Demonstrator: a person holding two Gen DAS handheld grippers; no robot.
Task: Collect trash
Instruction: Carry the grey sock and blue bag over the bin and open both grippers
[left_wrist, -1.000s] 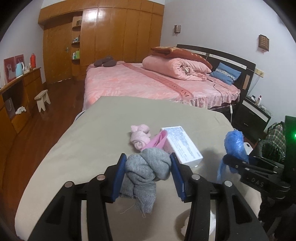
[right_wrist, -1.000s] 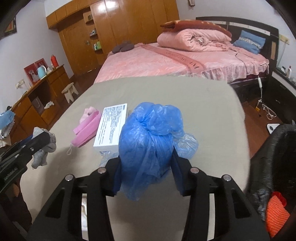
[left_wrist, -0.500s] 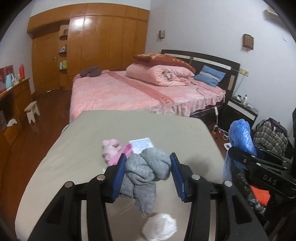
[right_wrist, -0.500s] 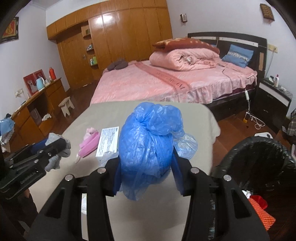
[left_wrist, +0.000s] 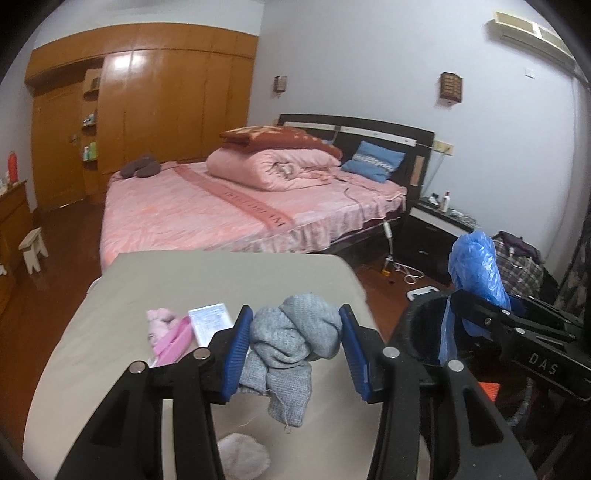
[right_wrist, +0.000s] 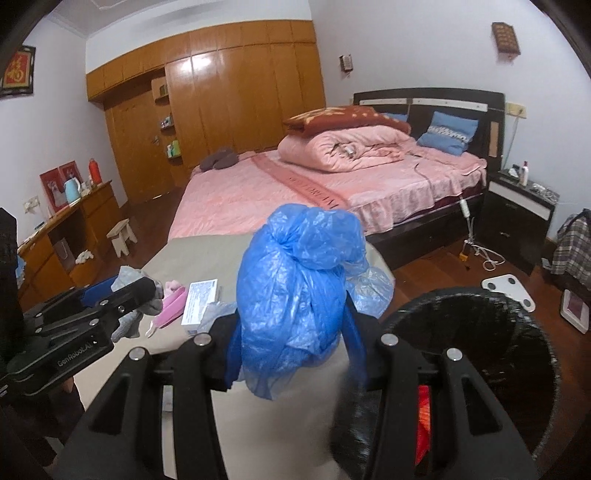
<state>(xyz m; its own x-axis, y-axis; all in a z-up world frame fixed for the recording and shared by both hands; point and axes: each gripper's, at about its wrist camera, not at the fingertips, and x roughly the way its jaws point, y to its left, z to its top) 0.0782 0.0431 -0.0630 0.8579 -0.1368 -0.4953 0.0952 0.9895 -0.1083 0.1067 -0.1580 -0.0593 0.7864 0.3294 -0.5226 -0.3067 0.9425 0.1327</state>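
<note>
Currently both tools are loaded. Left gripper (left_wrist: 293, 347), lower centre of the left wrist frame: blue pads clenched on a knotted grey sock (left_wrist: 291, 343), whose loose end and threads hang below the fingers. Right gripper (right_wrist: 291, 336), lower centre of the right wrist frame: clamped on a knotted blue plastic bag (right_wrist: 295, 291), which bulges above the fingers and trails a thin flap beneath them.

Cross-view check: the left wrist frame shows the right gripper at right of frame, with the blue bag upright over the near rim of the black trash bin (left_wrist: 421, 332). The right wrist frame shows the left gripper at left of frame, the grey sock peeking from its tip.

Trash bin fills the lower right of the right wrist frame, just beside the bag; something orange-red lies inside it.

Beige table (left_wrist: 221, 280), centre of the left wrist frame, carries a white box (left_wrist: 210, 323), a pink mask (left_wrist: 173, 338) touching the box on its left, and a pink crumpled item (left_wrist: 159, 317) just behind the mask. A white wad (left_wrist: 242, 456) lies at the bottom edge, between the gripper arms.

Pink bed (right_wrist: 295, 192) occupies mid-frame beyond the table.
</note>
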